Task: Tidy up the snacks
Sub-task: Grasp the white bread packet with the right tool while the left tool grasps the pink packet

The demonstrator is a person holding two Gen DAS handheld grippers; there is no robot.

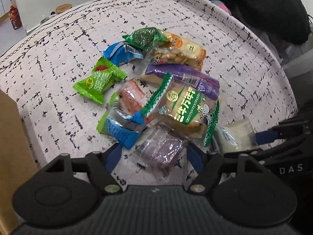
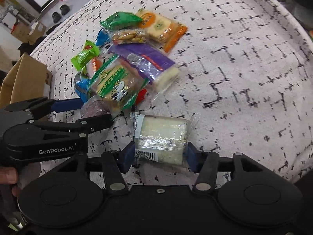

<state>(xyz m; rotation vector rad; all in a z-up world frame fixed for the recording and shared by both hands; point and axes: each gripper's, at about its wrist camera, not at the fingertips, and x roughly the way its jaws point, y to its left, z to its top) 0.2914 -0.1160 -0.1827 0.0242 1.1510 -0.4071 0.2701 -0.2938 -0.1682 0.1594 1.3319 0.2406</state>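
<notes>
Lettering "GenRobot.AI" in white on body of left gripper (image 2: pixel 93 111). Green-edged cracker packet (image 1: pixel 185 107) marked with large yellow-green Chinese characters, a round gold seal and a cartoon cow. Barcode and fine print on end of pale cream packet (image 2: pixel 162 137), too small to read. Orange packet (image 2: pixel 162 29) with a round orange and a round green label, text illegible.

Right gripper (image 2: pixel 159 153): blue pads closed against both sides of pale cream packet, which lies on the patterned tablecloth (image 1: pixel 58 58) just apart from the snack pile. Left gripper: jaws moderately wide, straddling the purple-grey packet (image 1: pixel 162 148) at near edge of pile; contact visible on one side only, clear gap at the other.

Partly hidden: purple-grey packet, tucked under cracker packet; purple-banded packet (image 2: pixel 148 62), likewise overlapped; red packet beneath pile, only a corner showing. Cut off: cardboard box (image 2: pixel 23 78) at left edge; letters "DAS" alone on right gripper body in left wrist view. Fingers of a hand (image 2: pixel 7 174) at frame edge behind left gripper. Far room contents blurred.
</notes>
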